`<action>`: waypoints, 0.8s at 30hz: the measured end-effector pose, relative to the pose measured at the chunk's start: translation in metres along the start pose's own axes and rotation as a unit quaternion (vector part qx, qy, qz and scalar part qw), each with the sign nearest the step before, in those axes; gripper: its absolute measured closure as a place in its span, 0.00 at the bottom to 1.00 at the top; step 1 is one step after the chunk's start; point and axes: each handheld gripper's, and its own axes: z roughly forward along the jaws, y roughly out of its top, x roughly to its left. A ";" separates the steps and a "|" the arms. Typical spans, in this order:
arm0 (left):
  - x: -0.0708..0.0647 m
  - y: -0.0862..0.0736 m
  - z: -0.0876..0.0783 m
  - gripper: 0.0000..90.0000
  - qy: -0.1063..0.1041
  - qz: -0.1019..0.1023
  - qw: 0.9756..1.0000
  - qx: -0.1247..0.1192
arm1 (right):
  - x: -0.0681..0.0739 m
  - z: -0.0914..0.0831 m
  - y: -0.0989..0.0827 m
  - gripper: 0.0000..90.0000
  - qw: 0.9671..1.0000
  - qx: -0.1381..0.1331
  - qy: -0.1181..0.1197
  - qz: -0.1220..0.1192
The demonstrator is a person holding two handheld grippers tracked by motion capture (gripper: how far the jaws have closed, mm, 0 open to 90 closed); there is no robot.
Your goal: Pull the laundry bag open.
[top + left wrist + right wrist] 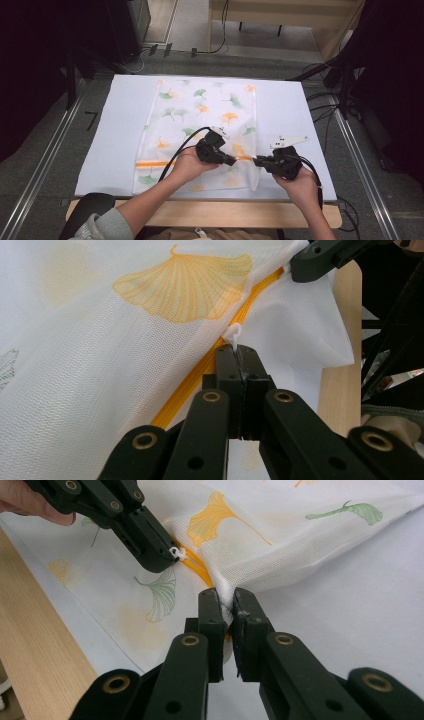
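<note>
Two grippers [231,161] [257,161] pinch mesh bag [200,115] on table [290,110].

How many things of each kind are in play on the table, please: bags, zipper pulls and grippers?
Mesh bag with leaf print: 1
White zipper pull: 1
Grippers: 2, the left gripper shut on the zipper pull, the right gripper shut on the mesh bag's edge
Total: 4
</note>
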 end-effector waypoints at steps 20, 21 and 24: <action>0.011 -0.011 -0.005 1.00 0.012 -0.026 1.000 0.013 | -0.001 -0.001 -0.001 0.95 1.000 0.005 0.005 -0.006; 0.013 -0.012 -0.008 1.00 0.019 -0.023 0.999 0.013 | -0.001 -0.001 -0.001 0.95 1.000 0.005 0.006 -0.006; 0.016 -0.016 -0.015 1.00 0.023 -0.038 0.999 0.013 | -0.001 -0.001 -0.001 0.95 1.000 0.006 0.003 -0.010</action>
